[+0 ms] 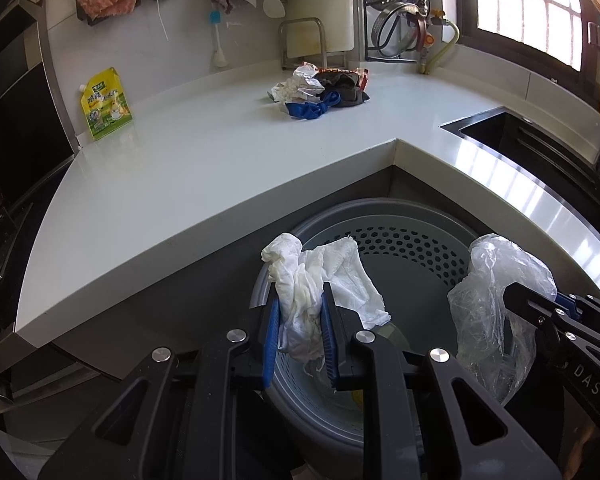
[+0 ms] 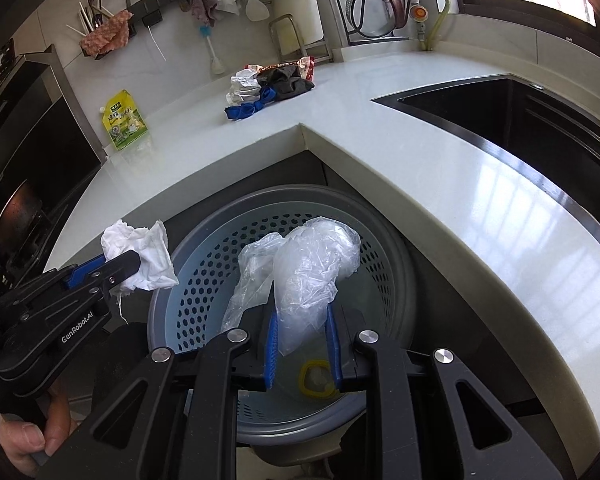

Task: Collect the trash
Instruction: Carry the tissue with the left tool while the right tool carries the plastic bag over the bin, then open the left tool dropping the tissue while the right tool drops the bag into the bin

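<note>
My left gripper point(image 1: 300, 312) is shut on a crumpled white tissue point(image 1: 320, 280) and holds it over the left rim of the grey perforated bin point(image 1: 412, 236). It also shows in the right wrist view point(image 2: 136, 264) with the tissue point(image 2: 140, 252). My right gripper point(image 2: 302, 320) is shut on a clear plastic bag point(image 2: 308, 268) above the bin's point(image 2: 204, 280) opening; the bag also shows in the left wrist view point(image 1: 496, 296). A yellow-rimmed item point(image 2: 316, 378) lies on the bin's bottom. A pile of trash point(image 1: 320, 90) sits on the counter's far side.
The white L-shaped counter point(image 1: 180, 184) wraps around the bin. A yellow-green pouch point(image 1: 104, 104) leans on the back wall. A black sink point(image 2: 520, 128) lies to the right. A dish rack point(image 1: 404, 8) and hanging utensils stand at the back.
</note>
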### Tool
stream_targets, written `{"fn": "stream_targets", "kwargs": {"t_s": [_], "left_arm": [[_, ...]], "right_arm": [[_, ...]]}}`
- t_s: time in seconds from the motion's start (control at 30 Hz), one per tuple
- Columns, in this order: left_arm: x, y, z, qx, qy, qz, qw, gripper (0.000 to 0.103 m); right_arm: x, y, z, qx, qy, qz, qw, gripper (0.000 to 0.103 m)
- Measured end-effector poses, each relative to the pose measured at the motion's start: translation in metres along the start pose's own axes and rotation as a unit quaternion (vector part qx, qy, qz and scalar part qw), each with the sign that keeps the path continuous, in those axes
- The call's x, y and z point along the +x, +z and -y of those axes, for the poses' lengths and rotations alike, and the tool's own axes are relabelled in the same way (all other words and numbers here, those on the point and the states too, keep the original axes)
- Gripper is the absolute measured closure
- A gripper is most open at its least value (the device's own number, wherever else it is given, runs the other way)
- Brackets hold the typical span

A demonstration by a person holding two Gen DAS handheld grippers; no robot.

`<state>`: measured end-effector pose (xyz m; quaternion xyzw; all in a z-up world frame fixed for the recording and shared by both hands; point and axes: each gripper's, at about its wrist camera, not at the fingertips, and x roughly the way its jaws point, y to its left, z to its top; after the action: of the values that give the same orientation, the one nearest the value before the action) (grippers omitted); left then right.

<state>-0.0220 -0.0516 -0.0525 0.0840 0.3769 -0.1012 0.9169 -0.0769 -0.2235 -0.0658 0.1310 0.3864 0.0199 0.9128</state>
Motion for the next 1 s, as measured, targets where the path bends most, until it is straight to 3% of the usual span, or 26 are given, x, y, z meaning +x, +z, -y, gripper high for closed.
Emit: {"fn": "stream_targets", "kwargs": {"t_s": [0.67,1.0], "left_arm": [[0.016,-0.011,0.008,-0.01,-0.033,-0.043,0.9985,0.08],[0.017,-0.012,0.005,-0.015,-0.033,-0.046,0.9983,0.079]], "right_arm": [[0.013,-0.006,0.006,-0.001,-0.002,-0.02,1.0,0.083],[0.015,-0.006,0.003,-0.004,-0.001,-0.022,1.0,0.079]]}}
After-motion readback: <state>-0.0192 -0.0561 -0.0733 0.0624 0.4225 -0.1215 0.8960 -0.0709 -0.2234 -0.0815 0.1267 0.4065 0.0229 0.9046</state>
